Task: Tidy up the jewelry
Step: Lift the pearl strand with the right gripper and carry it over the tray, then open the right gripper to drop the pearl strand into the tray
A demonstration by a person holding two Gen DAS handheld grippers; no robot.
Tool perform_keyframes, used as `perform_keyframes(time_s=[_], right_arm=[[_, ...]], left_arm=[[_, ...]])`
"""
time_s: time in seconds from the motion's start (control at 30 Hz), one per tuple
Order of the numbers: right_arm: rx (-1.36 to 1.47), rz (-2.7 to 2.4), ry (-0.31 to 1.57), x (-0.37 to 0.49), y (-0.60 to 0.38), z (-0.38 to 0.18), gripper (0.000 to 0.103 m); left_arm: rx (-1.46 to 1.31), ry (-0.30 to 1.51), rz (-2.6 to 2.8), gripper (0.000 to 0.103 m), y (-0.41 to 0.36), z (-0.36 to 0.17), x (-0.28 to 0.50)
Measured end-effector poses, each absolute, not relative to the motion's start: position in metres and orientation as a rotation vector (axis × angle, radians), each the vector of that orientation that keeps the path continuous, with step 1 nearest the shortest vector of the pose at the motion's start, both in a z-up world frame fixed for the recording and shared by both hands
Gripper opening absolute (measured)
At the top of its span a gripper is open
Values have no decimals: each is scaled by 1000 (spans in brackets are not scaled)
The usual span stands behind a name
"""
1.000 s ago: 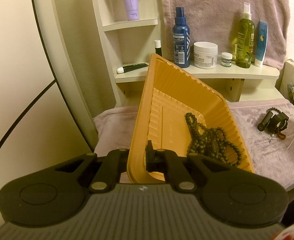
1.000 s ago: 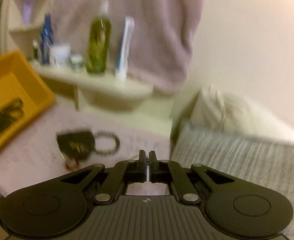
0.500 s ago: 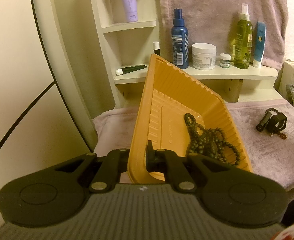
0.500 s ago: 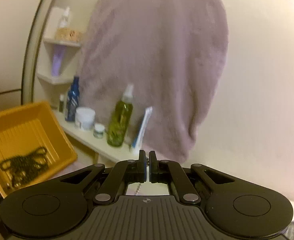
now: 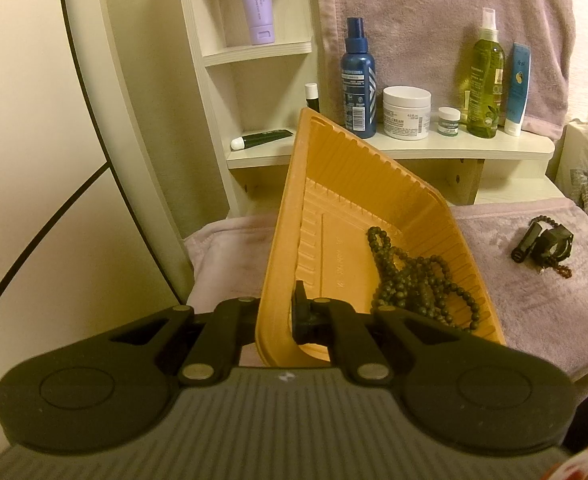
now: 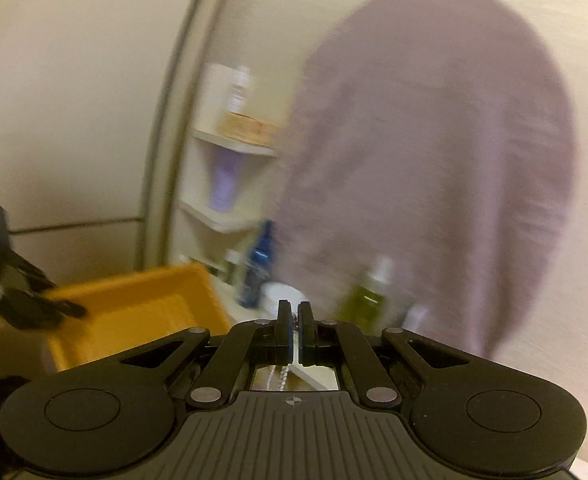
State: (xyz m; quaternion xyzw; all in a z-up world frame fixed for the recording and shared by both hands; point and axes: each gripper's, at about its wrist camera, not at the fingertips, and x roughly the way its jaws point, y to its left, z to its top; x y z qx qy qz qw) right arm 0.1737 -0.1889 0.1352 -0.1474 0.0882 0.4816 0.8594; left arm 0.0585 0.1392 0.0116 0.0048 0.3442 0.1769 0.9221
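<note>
The left tongs (image 5: 281, 312) were clamped on the near wall of the orange plastic tray (image 5: 334, 184), holding it tipped up on one side above the mauve cloth (image 5: 554, 300) that covered the surface below. A dark beaded necklace (image 5: 414, 276) lay heaped in the tray's lower corner, against the ribbed wall. Well to the right of the tray, on the cloth, sat a black clip-like piece with a small bead bracelet (image 5: 544, 242) touching it, not yet put away.

The right tongs (image 6: 294, 334) were closed, and a fine pale chain (image 6: 277, 378) hung below them in the gap behind the pads; it appeared to be pinched between them, though blur made that hard to confirm. Their view was smeared, pointing toward the hanging towel (image 6: 434, 180) and the shelf of toiletries (image 6: 229, 216), with the tray down at the left.

The step in hand looked like carrying the chain over to the tray. To do it well, the tray's tilt would need to stay as it was so the necklace did not slide out. The chain would best be brought over the tray's open middle and lowered until it pooled on the floor before release, away from the beads so the two did not tangle.
</note>
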Motion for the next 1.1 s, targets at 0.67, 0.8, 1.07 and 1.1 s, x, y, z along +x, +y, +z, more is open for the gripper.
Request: perform_keyframes(time_s=[0.67,0.8,1.07,1.1], right_arm=[[-551,1507,327,149,-38,89,2],[-667,1568,332,146,-24,71,2],[-685,1561,353,158,-13,58,2],[-671,1555,355,161,-11,58,2]], left_arm=[[0,705,359,5,142,11,59],[-3,706,362,5,143,11,59],[-6,708,363,5,145,10,59],[-8,708,363,5,145,10,59]])
